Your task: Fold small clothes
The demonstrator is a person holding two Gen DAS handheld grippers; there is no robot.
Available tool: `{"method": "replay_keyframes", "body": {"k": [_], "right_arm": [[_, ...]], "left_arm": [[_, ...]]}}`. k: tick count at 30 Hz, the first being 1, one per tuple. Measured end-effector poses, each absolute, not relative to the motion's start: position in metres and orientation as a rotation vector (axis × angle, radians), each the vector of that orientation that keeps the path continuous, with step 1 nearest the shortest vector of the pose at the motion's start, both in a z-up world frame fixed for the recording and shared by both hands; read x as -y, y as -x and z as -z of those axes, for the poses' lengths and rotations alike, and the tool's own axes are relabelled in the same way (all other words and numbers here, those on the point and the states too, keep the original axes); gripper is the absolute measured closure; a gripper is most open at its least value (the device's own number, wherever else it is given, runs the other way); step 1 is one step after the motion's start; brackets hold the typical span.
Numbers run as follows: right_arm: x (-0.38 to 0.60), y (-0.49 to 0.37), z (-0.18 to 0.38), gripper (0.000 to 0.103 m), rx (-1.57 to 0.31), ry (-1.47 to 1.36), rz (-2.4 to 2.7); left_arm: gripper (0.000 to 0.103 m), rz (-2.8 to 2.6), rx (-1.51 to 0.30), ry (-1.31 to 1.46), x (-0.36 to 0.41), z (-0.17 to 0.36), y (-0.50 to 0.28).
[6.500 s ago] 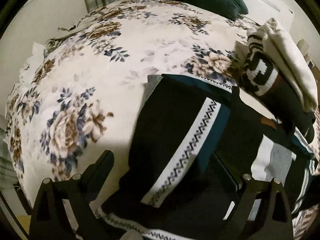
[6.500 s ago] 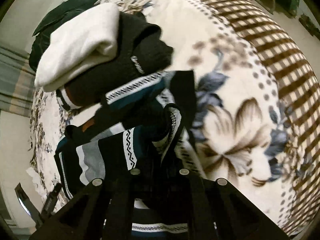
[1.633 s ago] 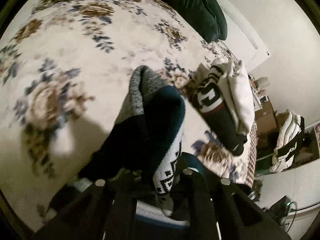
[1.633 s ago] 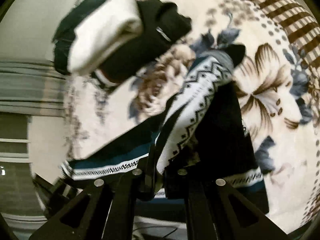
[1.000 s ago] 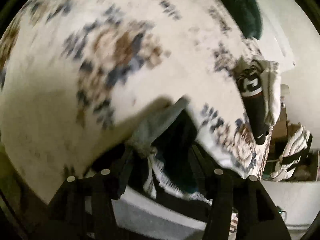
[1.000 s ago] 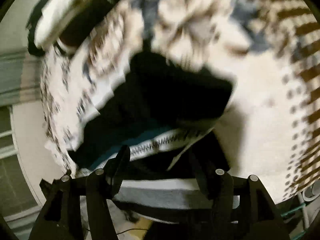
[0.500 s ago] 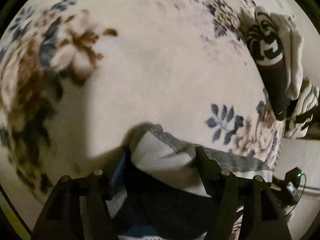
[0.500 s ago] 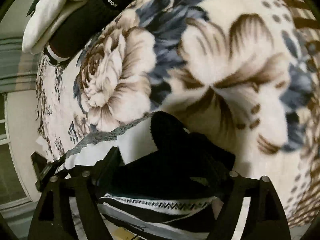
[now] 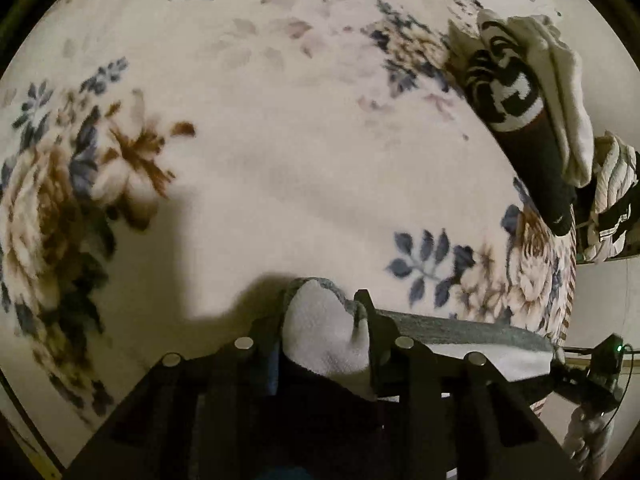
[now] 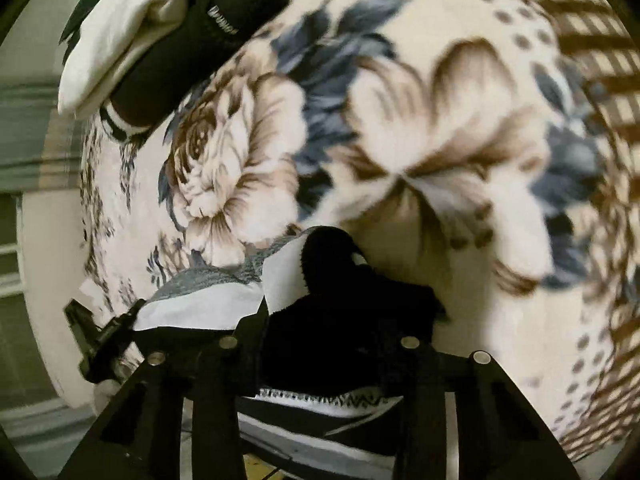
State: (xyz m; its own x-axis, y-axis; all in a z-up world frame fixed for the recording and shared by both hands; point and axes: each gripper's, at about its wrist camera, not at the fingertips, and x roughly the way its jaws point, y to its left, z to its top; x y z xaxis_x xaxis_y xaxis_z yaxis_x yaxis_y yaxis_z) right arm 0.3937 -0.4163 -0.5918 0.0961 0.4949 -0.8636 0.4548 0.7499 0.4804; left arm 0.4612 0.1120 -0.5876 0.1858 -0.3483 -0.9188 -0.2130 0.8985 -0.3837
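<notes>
The bed [image 9: 280, 184] fills both views, spread with a cream floral blanket [image 10: 460, 128], and up at its far side sits a stack of folded clothes [image 9: 532, 112], a white piece over a dark one with a bold black-and-white band. Down at the near edge, the garment being worked on, a dark knit with a grey edge, white panel and zigzag trim [image 10: 332, 400], hangs stretched between the two tools just above the blanket. The left gripper [image 9: 320, 320] is clenched on one corner, a pale wad of the garment [image 9: 324, 340] bunched between its fingers, and the grey edge runs off taut to the right. The right gripper [image 10: 332, 320] bites the opposite corner, black fabric heaped between its fingers, though how tightly it closes there is hard to judge, as the cloth hides the tips. By my reading this is mid-fold: the piece is lifted by two corners and being carried for laying down. The next move calls for lowering both corners together onto the open stretch of blanket, keeping the edge tight so it lands flat, then letting go and squaring it up.
</notes>
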Motion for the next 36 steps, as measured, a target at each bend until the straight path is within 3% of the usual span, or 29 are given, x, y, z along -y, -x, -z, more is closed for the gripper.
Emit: {"method": "replay_keyframes", "body": {"k": [2, 4, 7, 9, 18, 20, 22, 23, 24, 25, 26, 27, 28, 31, 35, 36], "right_arm": [[0.422, -0.387, 0.595, 0.061, -1.568, -0.828, -0.039], [0.424, -0.382, 0.592, 0.045, -1.581, -0.838, -0.052], [0.437, -0.369, 0.574, 0.036, -1.502, -0.925, -0.101], [0.446, -0.357, 0.567, 0.028, -1.457, -0.971, -0.111], [0.432, -0.331, 0.599, 0.028, -1.538, -0.900, -0.014], [0.426, -0.327, 0.610, 0.036, -1.537, -0.910, 0.009], [0.416, -0.322, 0.614, 0.073, -1.545, -0.881, 0.033], [0.412, -0.319, 0.613, 0.078, -1.542, -0.845, 0.062], [0.409, -0.317, 0.610, 0.084, -1.529, -0.826, 0.075], [0.407, -0.313, 0.605, 0.090, -1.518, -0.811, 0.085], [0.404, -0.310, 0.601, 0.090, -1.513, -0.795, 0.093], [0.402, -0.307, 0.596, 0.092, -1.509, -0.784, 0.097], [0.398, -0.304, 0.591, 0.094, -1.505, -0.772, 0.099], [0.389, -0.292, 0.581, 0.094, -1.523, -0.753, 0.095], [0.391, -0.275, 0.581, 0.093, -1.545, -0.834, 0.060], [0.393, -0.272, 0.584, 0.089, -1.538, -0.893, 0.046]], "left_arm": [[0.073, 0.112, -1.420, 0.519, -0.115, 0.592, -0.464], [0.066, 0.116, -1.433, 0.556, -0.118, 0.591, -0.464], [0.054, 0.133, -1.408, 0.643, -0.130, 0.584, -0.453], [0.052, 0.136, -1.397, 0.688, -0.135, 0.580, -0.445], [0.043, 0.065, -1.350, 0.686, -0.138, 0.553, -0.384], [0.042, 0.068, -1.400, 0.668, -0.130, 0.566, -0.377], [0.043, 0.056, -1.435, 0.603, -0.118, 0.576, -0.374], [0.043, 0.053, -1.421, 0.557, -0.113, 0.577, -0.372], [0.045, 0.050, -1.404, 0.519, -0.109, 0.575, -0.372], [0.058, 0.045, -1.389, 0.481, -0.105, 0.573, -0.372], [0.070, 0.045, -1.373, 0.443, -0.101, 0.570, -0.373], [0.091, 0.045, -1.366, 0.423, -0.099, 0.568, -0.373], [0.093, 0.034, -1.357, 0.383, -0.097, 0.565, -0.374], [0.093, -0.002, -1.346, 0.356, -0.104, 0.562, -0.377], [0.090, 0.024, -1.361, 0.521, -0.127, 0.564, -0.369], [0.076, 0.027, -1.360, 0.546, -0.129, 0.562, -0.366]]}}
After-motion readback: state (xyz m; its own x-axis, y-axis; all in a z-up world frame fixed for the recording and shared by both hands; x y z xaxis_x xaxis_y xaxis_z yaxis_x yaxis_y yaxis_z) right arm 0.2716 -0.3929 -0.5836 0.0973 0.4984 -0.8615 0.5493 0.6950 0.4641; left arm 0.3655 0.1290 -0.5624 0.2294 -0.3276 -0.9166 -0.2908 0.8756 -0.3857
